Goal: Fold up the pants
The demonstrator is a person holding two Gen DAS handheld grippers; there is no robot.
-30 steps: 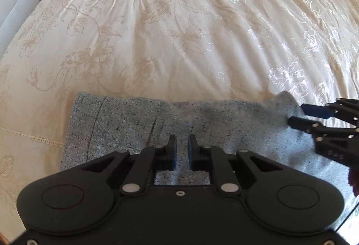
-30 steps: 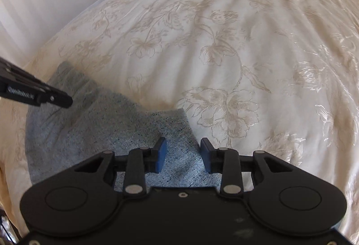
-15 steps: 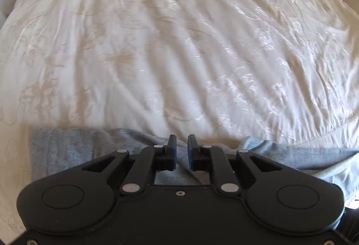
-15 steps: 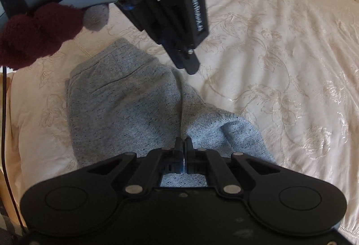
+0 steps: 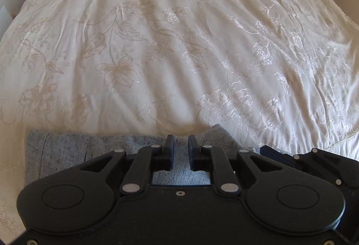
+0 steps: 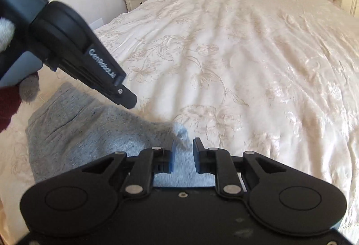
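left fingers [image 5: 180,146]: narrow gap, parted, nothing between them; hovering over the pants' far edge, near its middle.
pants [image 5: 67,150]: grey, lying flat on the bed [image 5: 179,54] right below me at the near edge; folded band, long axis runs left-right across my view.
left end of pants: squared corner, off to my left, well apart from both tools.
right end of pants [image 6: 179,130]: loose corner bunched up, just ahead of my right fingers.
right fingers [image 6: 183,156]: slightly parted, not pinching cloth that I can see; fabric sits under and between them.
nearer hand: right is closest to the loose corner; left sits mid-band.
key relation: fabric lies below and leftward of the right tool, so a next fold likely goes along the long axis, right end toward left.
risk: corner lump may fold crooked.
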